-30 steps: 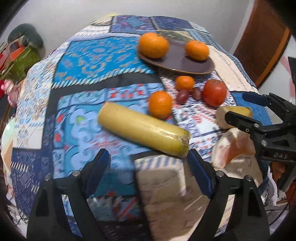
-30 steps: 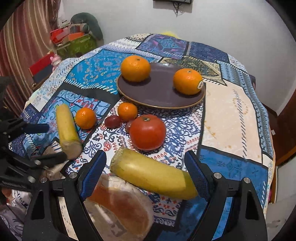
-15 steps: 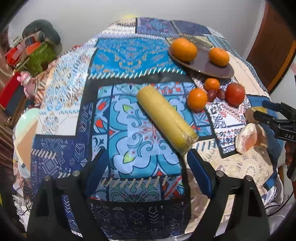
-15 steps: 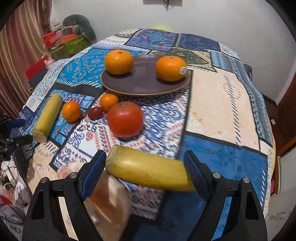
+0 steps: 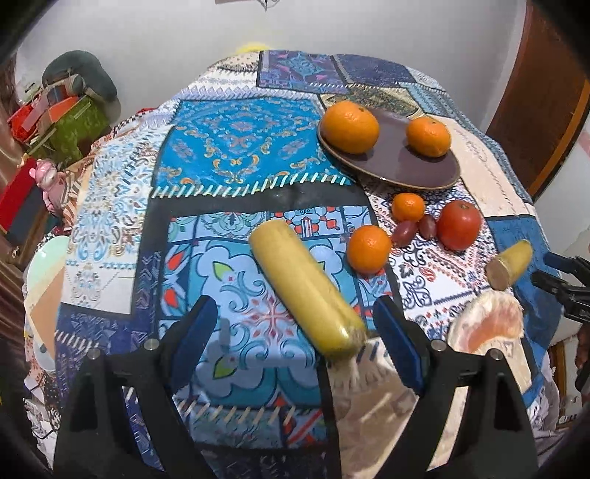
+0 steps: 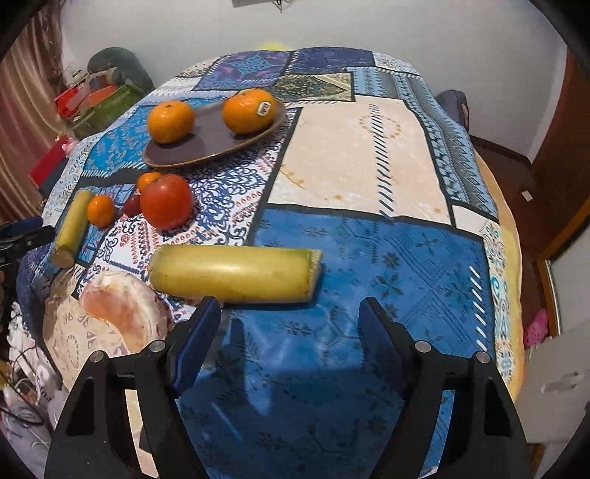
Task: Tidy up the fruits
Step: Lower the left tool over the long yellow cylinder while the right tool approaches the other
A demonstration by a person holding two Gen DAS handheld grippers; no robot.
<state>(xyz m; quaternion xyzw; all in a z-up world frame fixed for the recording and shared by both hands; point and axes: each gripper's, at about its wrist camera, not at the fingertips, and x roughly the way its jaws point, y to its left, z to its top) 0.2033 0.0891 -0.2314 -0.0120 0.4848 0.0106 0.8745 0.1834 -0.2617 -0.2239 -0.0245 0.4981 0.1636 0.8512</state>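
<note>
The fruits lay spread over a patchwork tablecloth (image 6: pixel 368 165) of blue, cream and navy panels covering a rounded table. Two oranges (image 5: pixel 348 127) sat on a dark brown plate (image 5: pixel 398 165) toward the far side. Just in front of the plate, on the cloth, clustered a small mandarin (image 5: pixel 408 206), a second mandarin (image 5: pixel 369 250), two dark red grapes (image 5: pixel 405 233) and a red tomato (image 5: pixel 459 224). One long yellow cut fruit (image 5: pixel 306 289) lay diagonally on a light blue panel, its near end between the fingers of the left gripper (image 5: pixel 295 341), whose jaws stood wide apart and touched nothing. A second yellow piece (image 6: pixel 236 274) lay crosswise on the deep blue panel just ahead of the right gripper (image 6: pixel 289 342), also spread wide and empty. Beside it rested a peeled pink citrus segment (image 6: pixel 121 306) near the table's edge.

Behind the table rose a plain pale wall (image 6: pixel 368 29). A heap of red and green boxes (image 6: pixel 92 99) and a dark cushion filled the left corner beside a pinkish curtain (image 6: pixel 25 121), and a brown wooden door (image 5: pixel 545 92) stood on the right.
</note>
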